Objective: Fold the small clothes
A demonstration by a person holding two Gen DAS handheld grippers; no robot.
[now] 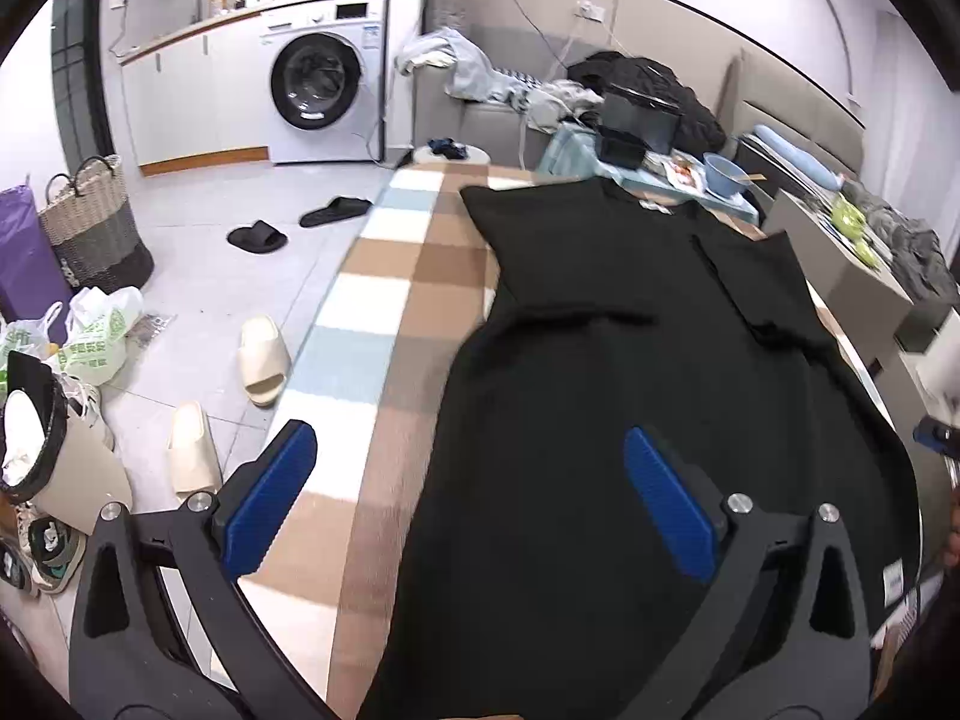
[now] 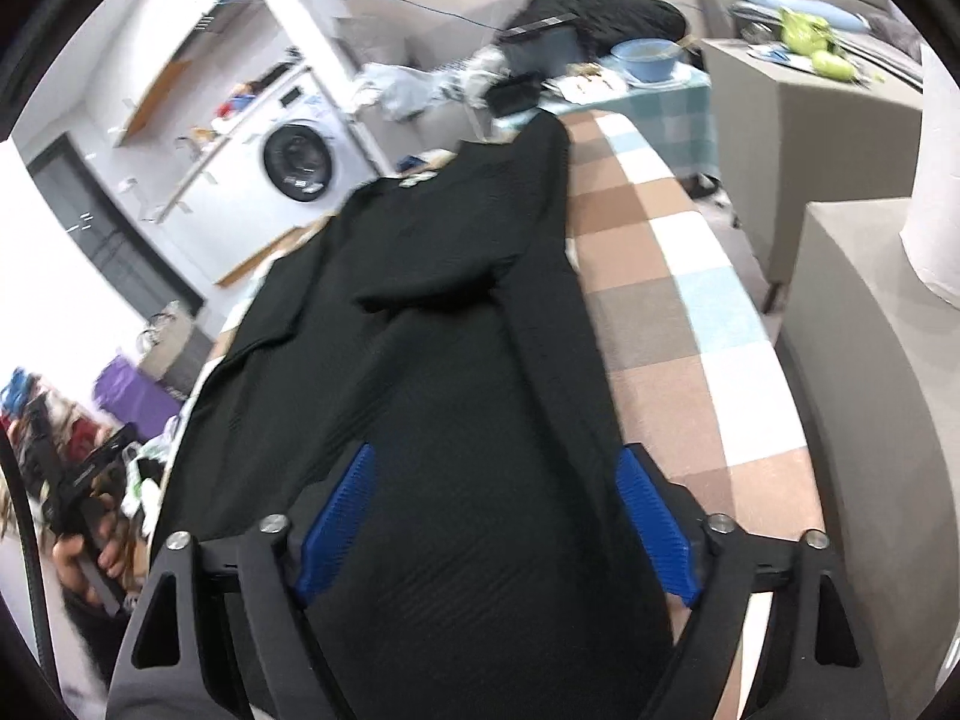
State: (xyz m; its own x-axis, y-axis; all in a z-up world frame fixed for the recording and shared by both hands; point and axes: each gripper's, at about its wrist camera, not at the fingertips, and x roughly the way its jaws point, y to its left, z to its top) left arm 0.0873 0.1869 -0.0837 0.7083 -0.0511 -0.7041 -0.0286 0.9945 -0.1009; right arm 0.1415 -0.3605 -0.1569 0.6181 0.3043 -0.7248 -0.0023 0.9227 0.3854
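A black T-shirt (image 1: pixel 600 396) lies flat along a table covered by a brown, white and blue checked blanket (image 1: pixel 384 276), collar at the far end. Both its sides are folded inward, leaving a long narrow strip. My left gripper (image 1: pixel 468 444) is open wide above the shirt's near left edge, one pad over the blanket and one over the cloth. In the right wrist view the same shirt (image 2: pixel 432 324) runs away from me. My right gripper (image 2: pixel 497 457) is open above its near end, and nothing is pinched between the blue pads. A hand holds the left gripper (image 2: pixel 78 480) at the far left.
Left of the table, slippers (image 1: pixel 261 360), plastic bags (image 1: pixel 96 336) and a woven basket (image 1: pixel 96 222) lie on the tiled floor before a washing machine (image 1: pixel 324 78). Beyond the table are a sofa piled with clothes (image 1: pixel 540 90) and a blue bowl (image 1: pixel 723 171). Grey boxes (image 2: pixel 864 312) stand to the right.
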